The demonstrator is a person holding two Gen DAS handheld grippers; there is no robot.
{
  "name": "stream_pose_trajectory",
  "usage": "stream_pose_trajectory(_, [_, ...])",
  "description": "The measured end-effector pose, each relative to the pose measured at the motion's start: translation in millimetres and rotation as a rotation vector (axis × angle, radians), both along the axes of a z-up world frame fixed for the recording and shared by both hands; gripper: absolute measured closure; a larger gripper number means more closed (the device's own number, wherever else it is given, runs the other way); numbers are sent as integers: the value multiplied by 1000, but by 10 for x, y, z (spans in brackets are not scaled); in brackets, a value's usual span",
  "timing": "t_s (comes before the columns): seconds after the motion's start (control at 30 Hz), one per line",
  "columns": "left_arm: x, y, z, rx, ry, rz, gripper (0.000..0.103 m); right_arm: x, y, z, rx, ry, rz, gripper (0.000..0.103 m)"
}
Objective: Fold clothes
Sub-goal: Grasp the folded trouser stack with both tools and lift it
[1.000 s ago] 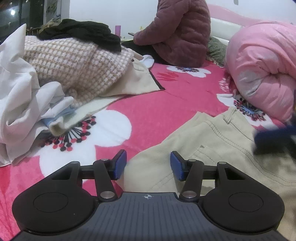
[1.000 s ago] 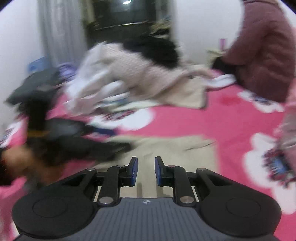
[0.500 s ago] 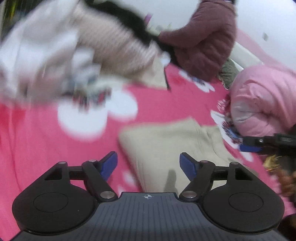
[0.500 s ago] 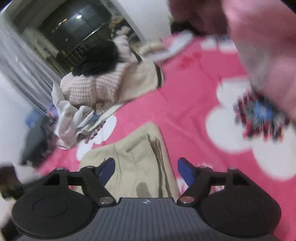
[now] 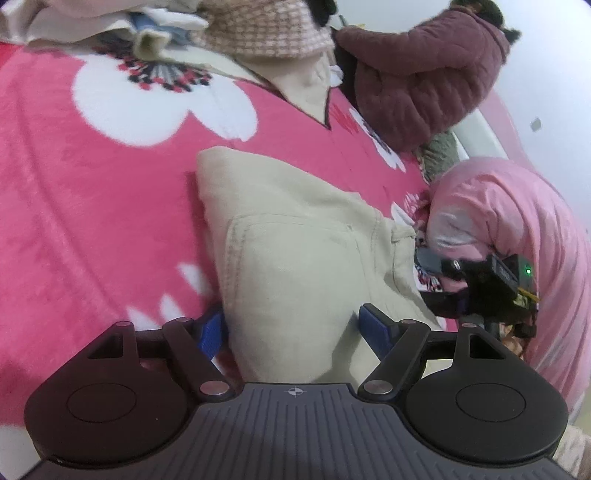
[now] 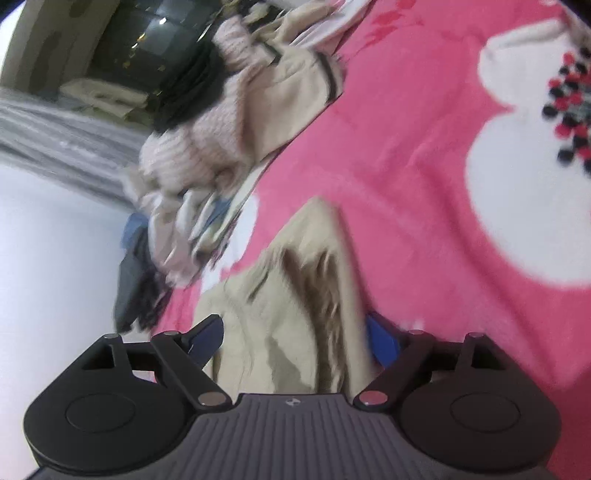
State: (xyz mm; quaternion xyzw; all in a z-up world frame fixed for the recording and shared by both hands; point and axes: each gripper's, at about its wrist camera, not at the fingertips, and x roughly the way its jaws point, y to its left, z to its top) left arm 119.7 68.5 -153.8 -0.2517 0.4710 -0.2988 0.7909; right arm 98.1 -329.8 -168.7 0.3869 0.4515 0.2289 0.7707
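Both grippers have just dropped and rolled onto the folded beige trousers [image 5: 295, 236] lying on the pink flowered blanket [image 5: 92, 192]. The left gripper [image 5: 293, 330], jaws widened, straddles one end; the right gripper [image 6: 293, 338], jaws just opening wide, straddles the other. Neither pinches yet. Likely the next fold starts. One trousers, one clothes pile [image 5: 229, 33], two grippers.

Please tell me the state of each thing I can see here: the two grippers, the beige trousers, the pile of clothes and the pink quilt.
left gripper: open, jaws just widened, astride the trousers' near end.
right gripper: open, jaws just opening, trousers between them.
beige trousers: folded, lying flat on the pink floral blanket.
pile of clothes: unfolded, heaped.
pink quilt: bundled up.
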Motion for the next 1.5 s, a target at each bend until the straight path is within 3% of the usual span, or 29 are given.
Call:
stream_pose_trajectory(0.13, [-209,69,-2,-31,17,-51,29,-355,100,82,-38,-2,112,18])
stream_pose_trajectory(0.23, [-334,59,-27,-37,13,-88,29,-499,89,101,-14,5,133,17])
stream_pose_trajectory(0.47, [-165,-183,-2,18,-23,-74,30,-58,157,-38,76,10,84,19])
stream_pose_trajectory(0.5, [-211,-180,21,34,-36,-69,34,-93,185,-11,59,6,87,24])
stream_pose_trajectory(0.57, [-290,-158,69,48,-53,-52,40,-181,247,62,9,8,95,46])
stream_pose_trajectory(0.73, [-400,-147,202,67,-99,-27,50,-432,467,396,-182,-37,96,65])
stream_pose_trajectory(0.87, [-477,-183,340,96,-156,-35,51,-600,746,635,-318,-110,102,67])
stream_pose_trajectory(1.13, [-562,36,592,84,-205,43,51,-730,1233,965,-490,-234,142,67])
stream_pose_trajectory(1.33, [-579,370,970,104,-286,159,51,-458,1642,1315,-468,-310,198,67])
stream_pose_trajectory(1.5, [-601,911,1368,159,-376,309,51,54,2252,1639,-375,-379,276,67])
